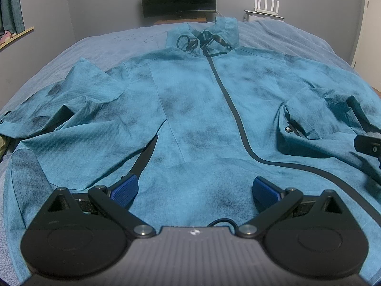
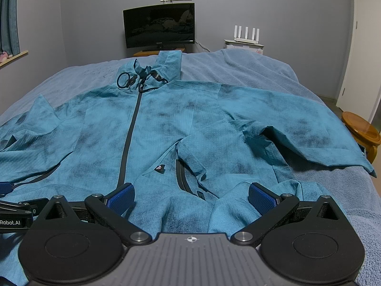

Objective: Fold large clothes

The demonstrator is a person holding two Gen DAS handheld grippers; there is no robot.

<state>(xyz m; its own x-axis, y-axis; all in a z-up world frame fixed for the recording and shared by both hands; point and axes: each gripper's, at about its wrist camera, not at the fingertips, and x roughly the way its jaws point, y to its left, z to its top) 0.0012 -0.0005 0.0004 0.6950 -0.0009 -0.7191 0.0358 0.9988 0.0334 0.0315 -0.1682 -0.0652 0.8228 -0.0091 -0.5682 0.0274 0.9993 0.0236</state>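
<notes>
A large teal jacket (image 1: 190, 109) with a black front zipper (image 1: 228, 100) lies spread face up on the bed, collar and black drawcords at the far end, both sleeves bent inward. It also shows in the right wrist view (image 2: 166, 128). My left gripper (image 1: 195, 190) is open and empty, its blue pads (image 1: 125, 188) just above the hem near the left side. My right gripper (image 2: 190, 196) is open and empty over the hem on the right of the zipper (image 2: 129, 138), near a pocket zip and logo tab (image 2: 160, 168).
The jacket lies on a blue-grey bed cover (image 2: 250, 71). A dark monitor (image 2: 159, 25) stands on a desk beyond the bed, a white router (image 2: 246, 34) to its right. A round wooden stool (image 2: 362, 128) stands by the bed's right edge. The left gripper's body (image 2: 16, 211) shows at the left.
</notes>
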